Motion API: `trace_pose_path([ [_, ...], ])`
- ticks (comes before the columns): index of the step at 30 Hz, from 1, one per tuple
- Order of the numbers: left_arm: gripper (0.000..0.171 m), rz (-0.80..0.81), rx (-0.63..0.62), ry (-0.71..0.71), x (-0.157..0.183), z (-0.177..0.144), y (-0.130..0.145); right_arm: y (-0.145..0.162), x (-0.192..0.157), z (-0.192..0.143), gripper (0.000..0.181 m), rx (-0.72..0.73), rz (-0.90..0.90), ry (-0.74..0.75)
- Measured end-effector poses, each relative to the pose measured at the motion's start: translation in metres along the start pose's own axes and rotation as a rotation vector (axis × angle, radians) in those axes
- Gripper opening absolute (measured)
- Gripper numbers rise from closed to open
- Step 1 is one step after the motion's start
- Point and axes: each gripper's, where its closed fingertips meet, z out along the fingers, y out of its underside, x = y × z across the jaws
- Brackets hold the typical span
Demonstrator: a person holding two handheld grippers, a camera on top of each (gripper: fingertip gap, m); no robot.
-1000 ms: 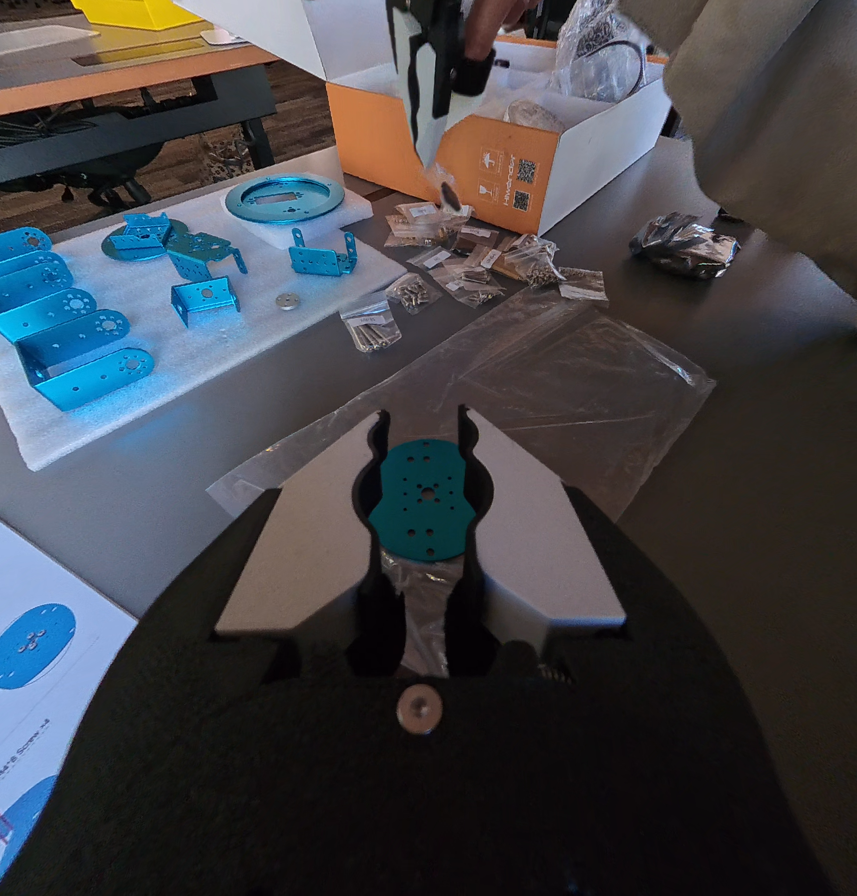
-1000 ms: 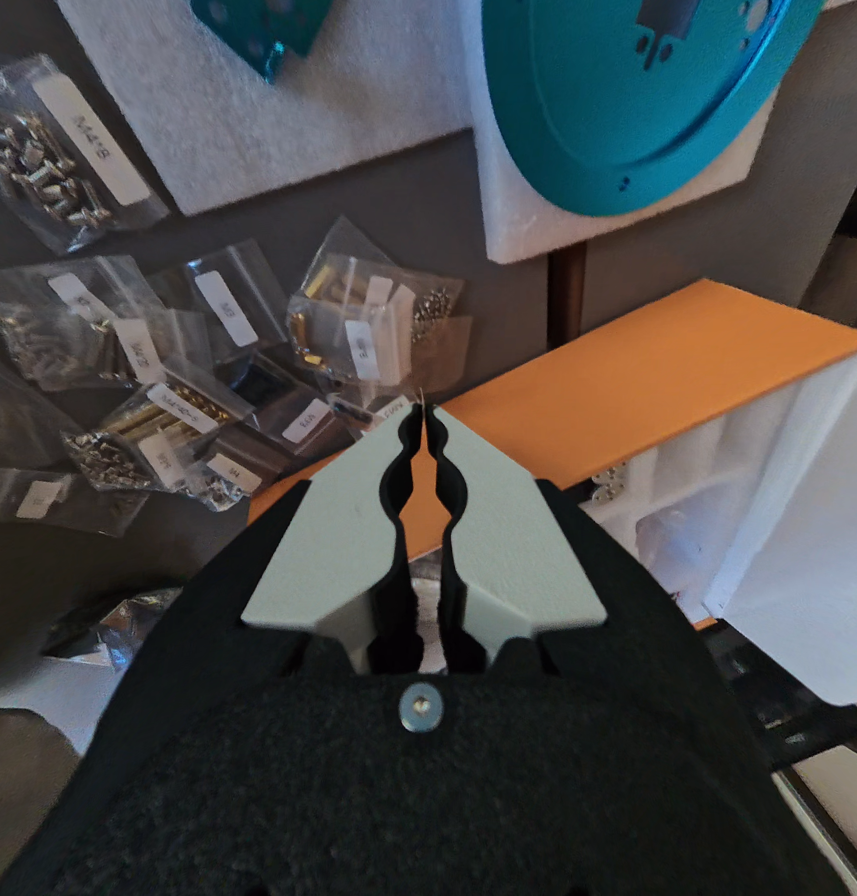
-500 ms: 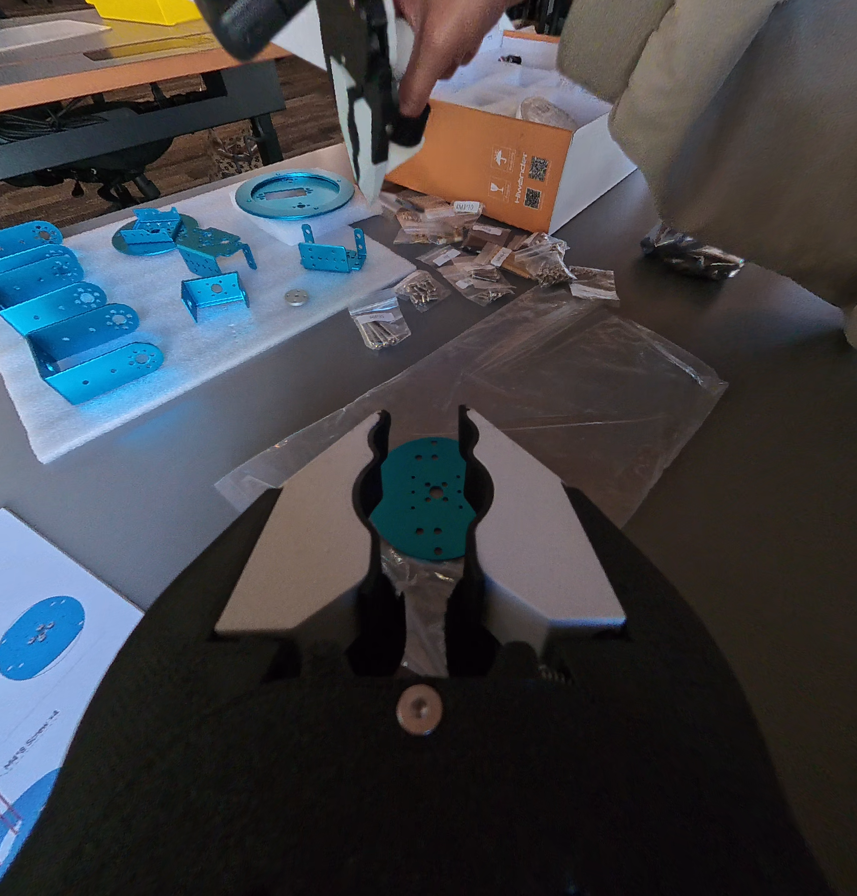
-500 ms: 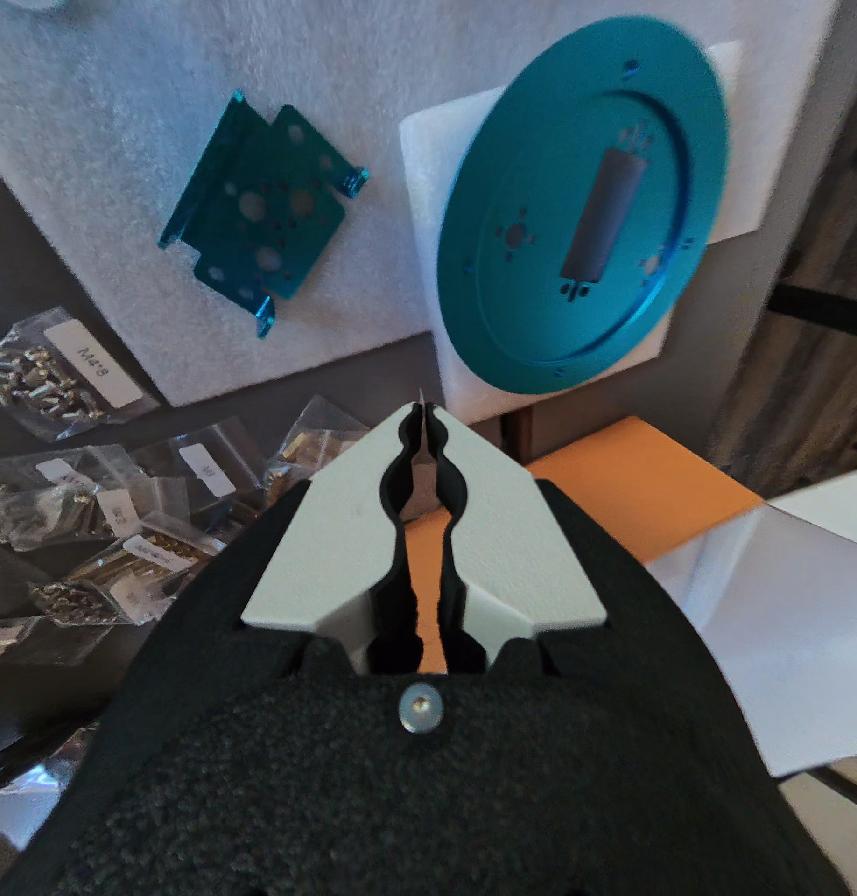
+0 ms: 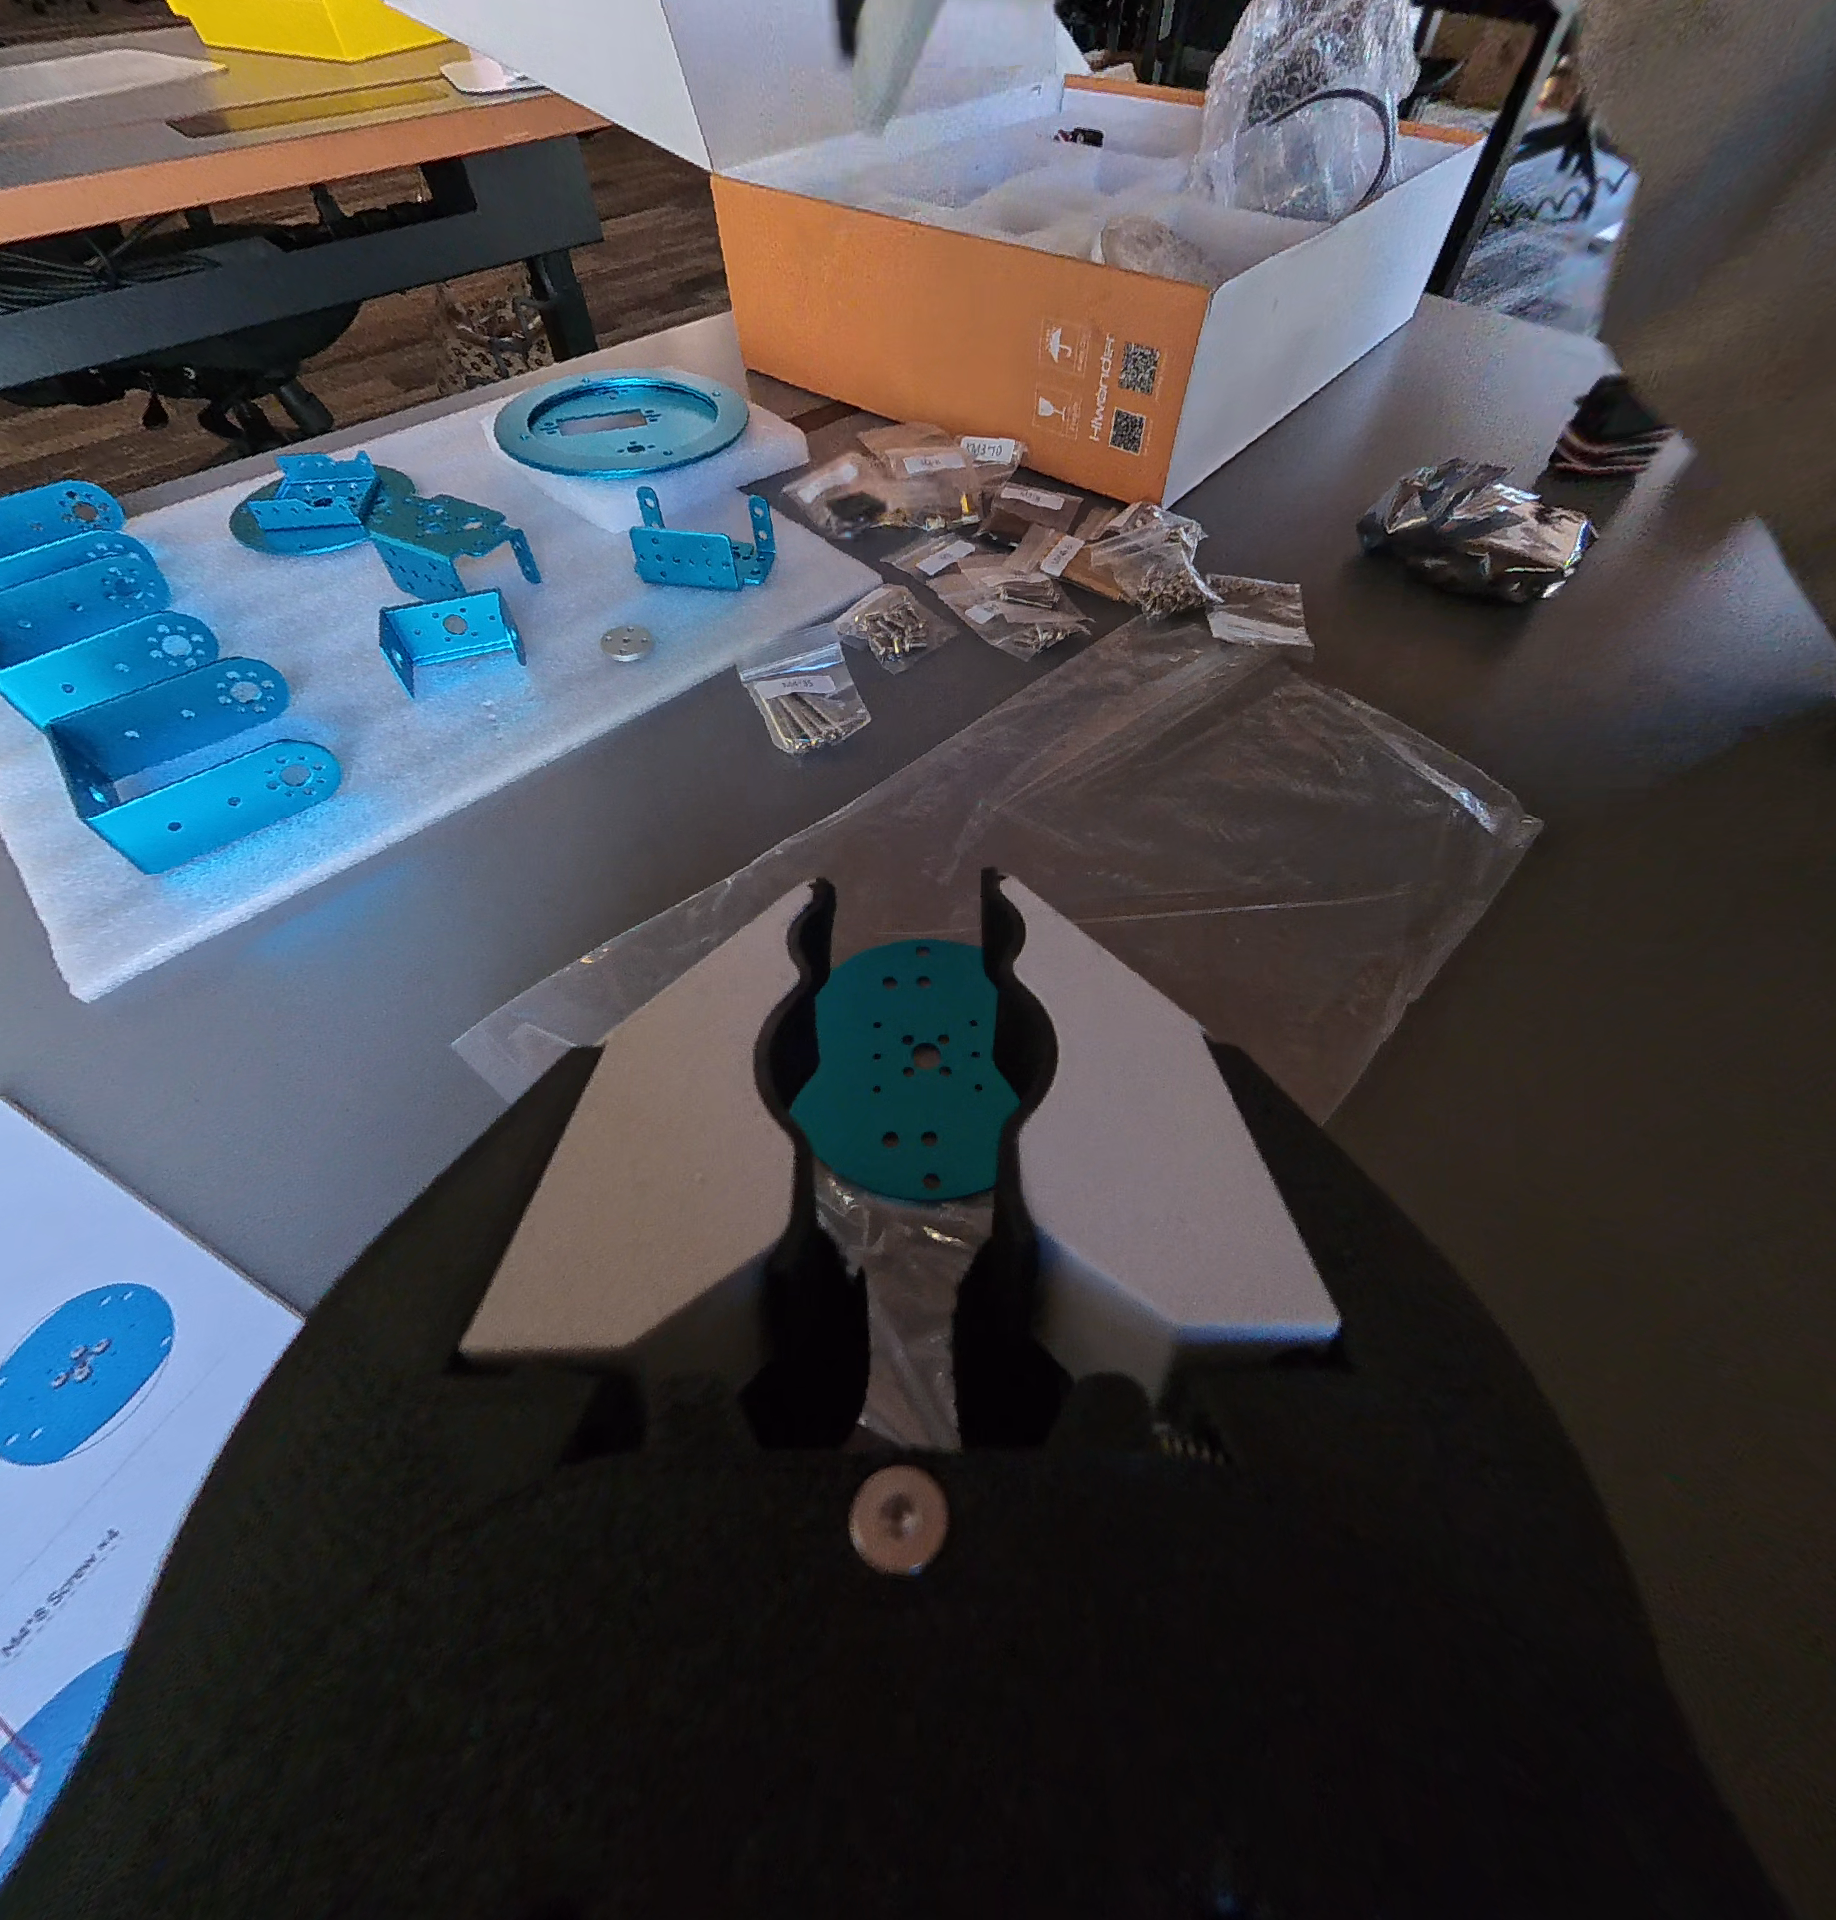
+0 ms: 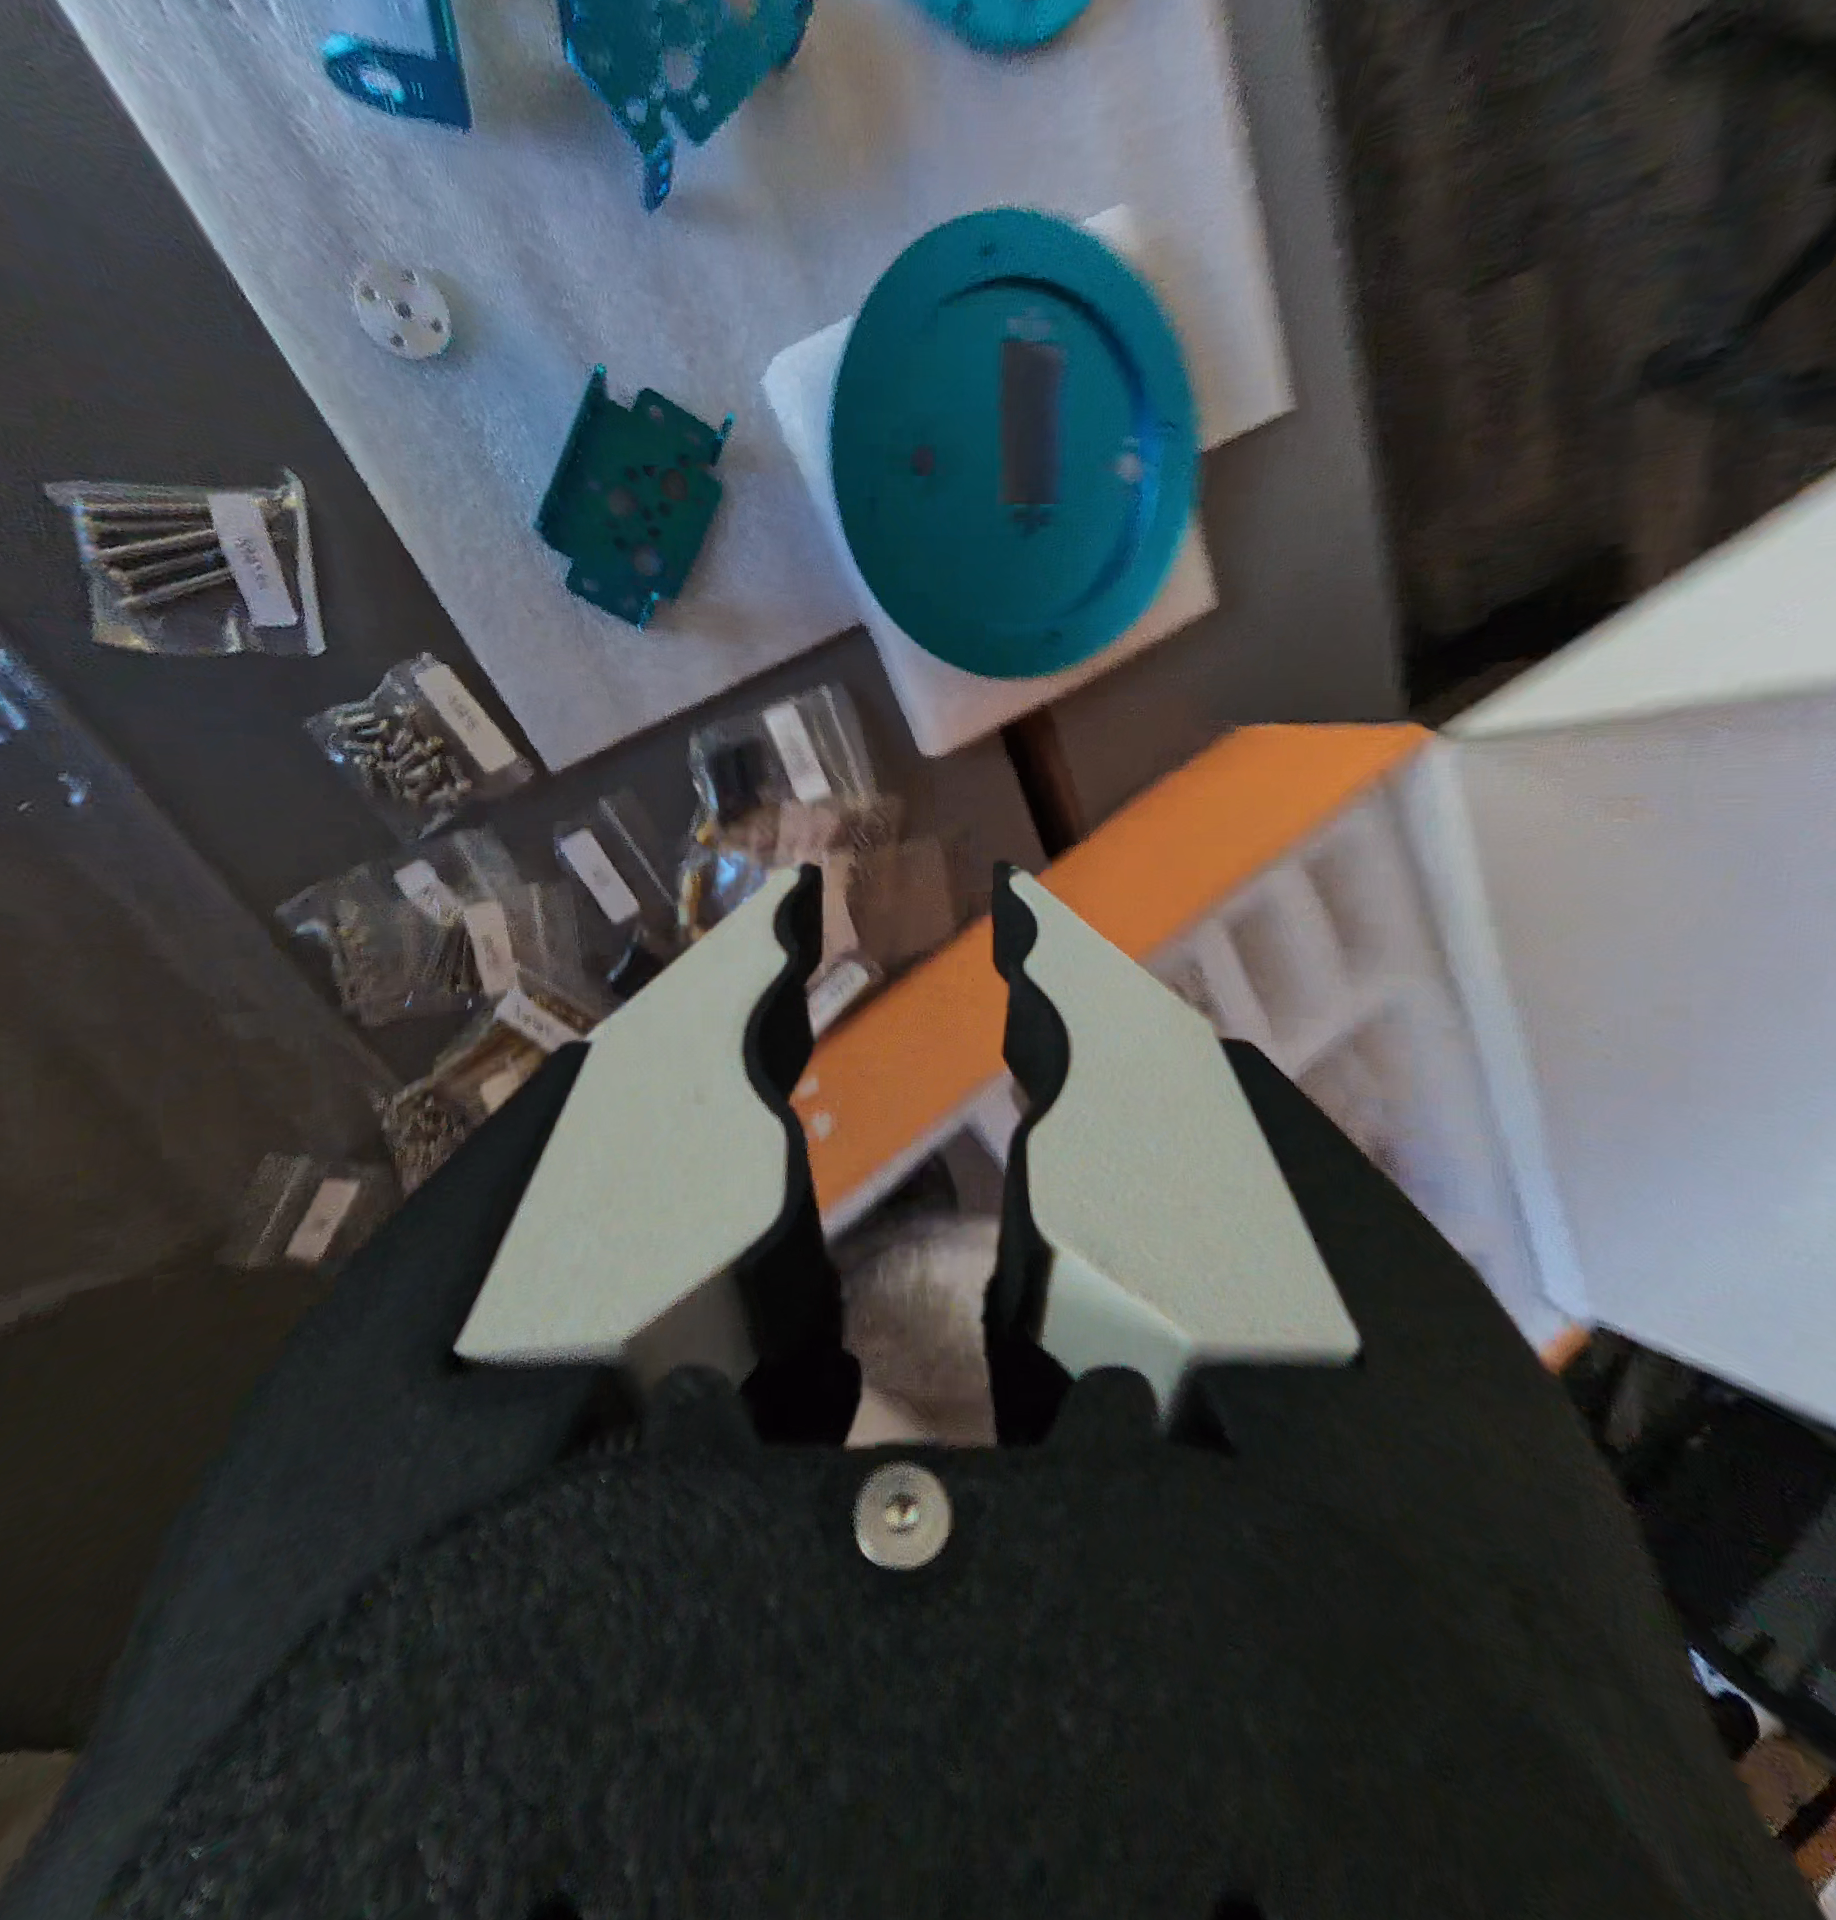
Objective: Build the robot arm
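The left gripper holds a teal perforated disc between its two fingers, the disc seated flat in the curved recesses of the jaws with its round edges pressed against both sides; it hangs above a clear plastic bag that lies flat on the grey table. Beyond it a white foam sheet carries blue metal brackets, a small silver hub and a blue ring plate on its own foam pad. Small labelled bags of screws lie scattered between the foam and an open orange-and-white box. A printed instruction sheet lies at the near left. The right gripper is empty, its fingers spread apart, and it hovers above the near orange wall of the box and the screw bags, touching nothing; that view is blurred, so finer detail cannot be read. The disc is held only by its thin rim, so it could probably twist or slip out if the left grip slackens or the gripper tilts, and it would land on the slick plastic and slide. The open right fingers, close above the loose bags, could nudge them or snag the box edge if lowered carelessly.
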Motion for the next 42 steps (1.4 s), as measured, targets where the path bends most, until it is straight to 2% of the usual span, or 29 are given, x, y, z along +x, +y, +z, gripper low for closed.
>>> trace_pose_path([
  [3,0.029,-0.012,0.011,0.011,0.002,-0.002,-0.003,0.028,-0.006,-0.064,0.032,0.126,0.074,0.116],
  [5,0.029,-0.011,0.01,0.012,0.002,-0.002,-0.003,0.056,-0.026,-0.088,0.033,0.2,0.156,0.139],
  [8,0.028,-0.009,0.008,-0.001,-0.001,-0.001,-0.003,0.113,-0.066,-0.094,0.041,0.25,0.29,0.151],
  [11,0.029,-0.03,-0.006,-0.012,-0.008,0.002,0.0,0.173,-0.101,-0.085,0.042,0.278,0.475,0.177],
  [13,0.029,-0.056,-0.019,-0.012,-0.011,0.004,0.003,0.2,-0.126,-0.076,0.042,0.349,0.639,0.149],
  [16,0.028,-0.074,-0.04,-0.015,-0.012,0.008,0.002,0.197,-0.169,-0.067,0.04,0.568,0.805,0.043],
  [17,0.028,-0.069,-0.047,-0.016,-0.011,0.009,0.001,0.196,-0.18,-0.062,0.04,0.592,0.819,0.046],
  [20,0.028,-0.034,-0.065,-0.019,-0.004,0.015,-0.006,0.195,-0.208,-0.044,0.039,0.542,0.748,0.085],
  [23,0.029,-0.009,-0.107,0.009,0.01,0.027,-0.005,0.171,-0.224,-0.035,0.037,0.584,0.706,0.011],
  [27,0.02,-0.009,-0.181,0.091,0.038,0.051,0.005,0.133,-0.221,-0.031,0.033,0.69,0.702,-0.055],
  [29,0.018,0.008,-0.219,0.12,0.053,0.062,0.009,0.11,-0.235,-0.025,0.033,0.693,0.65,-0.168],
  [31,0.016,0.045,-0.253,0.117,0.062,0.071,0.015,0.096,-0.252,-0.016,0.033,0.653,0.574,-0.219],
  [35,0.016,0.057,-0.302,0.151,0.081,0.079,0.025,0.098,-0.27,0.002,0.034,0.532,0.437,-0.147],
  [37,0.016,0.044,-0.319,0.174,0.089,0.082,0.03,0.102,-0.278,0.01,0.035,0.481,0.424,-0.17],
  [42,0.017,0.034,-0.367,0.19,0.101,0.085,0.042,0.103,-0.281,0.007,0.035,0.496,0.434,-0.198],
])
